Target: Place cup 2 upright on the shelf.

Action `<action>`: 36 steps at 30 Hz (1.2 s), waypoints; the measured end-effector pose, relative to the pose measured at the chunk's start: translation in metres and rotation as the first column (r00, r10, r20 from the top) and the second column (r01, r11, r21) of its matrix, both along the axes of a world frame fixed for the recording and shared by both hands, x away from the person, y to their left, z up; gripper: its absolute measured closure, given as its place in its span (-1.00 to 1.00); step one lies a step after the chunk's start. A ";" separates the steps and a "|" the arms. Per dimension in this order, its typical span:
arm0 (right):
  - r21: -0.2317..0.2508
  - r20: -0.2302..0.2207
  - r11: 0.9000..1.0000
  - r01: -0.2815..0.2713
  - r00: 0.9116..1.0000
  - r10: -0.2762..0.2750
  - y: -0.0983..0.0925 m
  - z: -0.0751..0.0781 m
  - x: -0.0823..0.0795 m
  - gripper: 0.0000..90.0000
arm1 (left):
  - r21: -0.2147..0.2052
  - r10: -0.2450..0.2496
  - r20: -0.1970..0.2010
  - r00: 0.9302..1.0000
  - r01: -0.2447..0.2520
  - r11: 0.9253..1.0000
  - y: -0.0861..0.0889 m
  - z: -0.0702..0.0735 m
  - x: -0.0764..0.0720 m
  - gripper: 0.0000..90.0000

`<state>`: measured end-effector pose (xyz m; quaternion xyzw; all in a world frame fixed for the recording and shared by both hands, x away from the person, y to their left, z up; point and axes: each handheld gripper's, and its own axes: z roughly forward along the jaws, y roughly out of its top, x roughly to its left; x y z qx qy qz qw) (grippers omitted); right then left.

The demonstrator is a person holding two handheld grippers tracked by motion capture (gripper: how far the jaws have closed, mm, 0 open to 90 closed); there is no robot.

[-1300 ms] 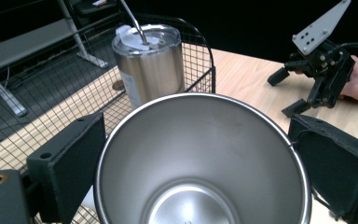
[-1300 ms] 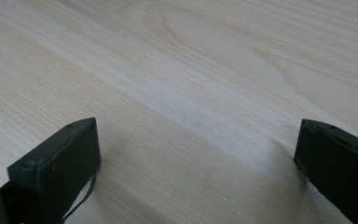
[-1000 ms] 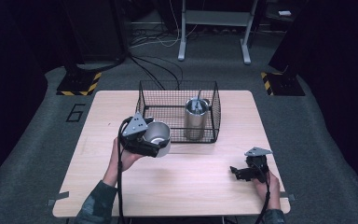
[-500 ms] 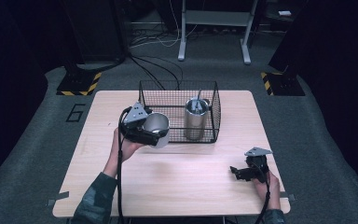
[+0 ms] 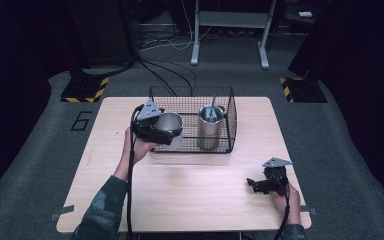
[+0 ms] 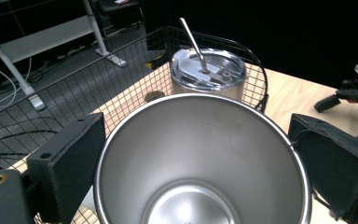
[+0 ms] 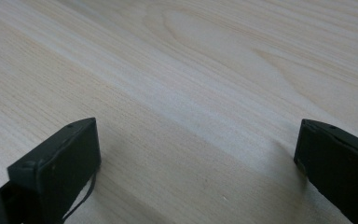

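An open, shiny steel cup (image 6: 200,158) was clamped upright by the left gripper (image 5: 152,131), just left of the lidded steel tumbler (image 5: 210,127) inside the black wire basket (image 5: 228,120); the right gripper (image 7: 196,172) was held open, empty, well apart.

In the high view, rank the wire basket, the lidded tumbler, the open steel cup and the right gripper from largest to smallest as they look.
1. Wire basket
2. Lidded tumbler
3. Open steel cup, partly hidden by the left gripper, so its place against the tumbler is unsure
4. Right gripper, about the cup's size: unsure
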<state>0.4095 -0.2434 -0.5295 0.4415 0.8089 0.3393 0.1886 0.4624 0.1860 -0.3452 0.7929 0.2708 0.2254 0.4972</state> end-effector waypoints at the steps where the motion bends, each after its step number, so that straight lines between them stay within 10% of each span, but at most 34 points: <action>1: 0.000 0.000 1.000 0.000 1.000 0.000 0.000 0.000 0.000 -1.00 | 0.003 0.002 0.000 1.000 -0.002 1.000 0.000 0.001 0.002 -0.85; 36: 0.000 0.000 1.000 0.000 1.000 0.000 0.000 0.000 0.000 -1.00 | -0.023 0.180 -0.023 0.983 -0.181 0.983 -0.007 -0.017 0.069 -0.85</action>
